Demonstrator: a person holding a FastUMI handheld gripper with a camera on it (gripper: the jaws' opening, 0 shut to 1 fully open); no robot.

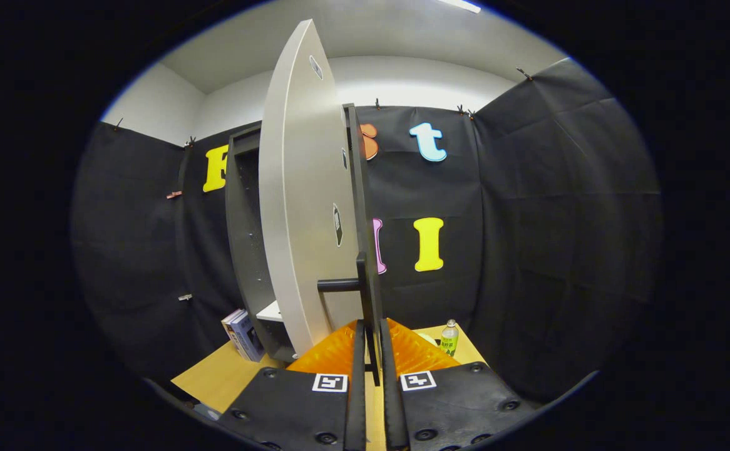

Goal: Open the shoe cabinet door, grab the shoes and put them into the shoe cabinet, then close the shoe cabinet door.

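The tongs (371, 369) are pressed nearly together on the lower end of the door handle (361, 294), a thin dark upright bar that drops into the narrow gap between the two fingers (357, 388); both fingers look to be pinching it, one on each side. A short dark crossbar ties the handle to the door.

The cabinet door (302, 200) is a pale grey panel, swung well out from the shoe cabinet (246, 238) and seen almost edge-on, its free edge towards the tongs. Several small oval stickers sit on its face. Behind it the cabinet stands upright on the table (215, 376), dark on its frame and inside. The opening shows on the far side of the door: the inside is mostly in shadow, and a pale shelf (271, 311) shows low down with nothing that can be made out on it. Whether shoes are in there cannot be told from here.

A small box (243, 335) leans on the table just beside the cabinet's foot. On the other side of the handle, beyond the fingers, a green-labelled bottle (449, 338) stands upright near the table's far edge, and something pale and rounded next to it is too hidden to name.
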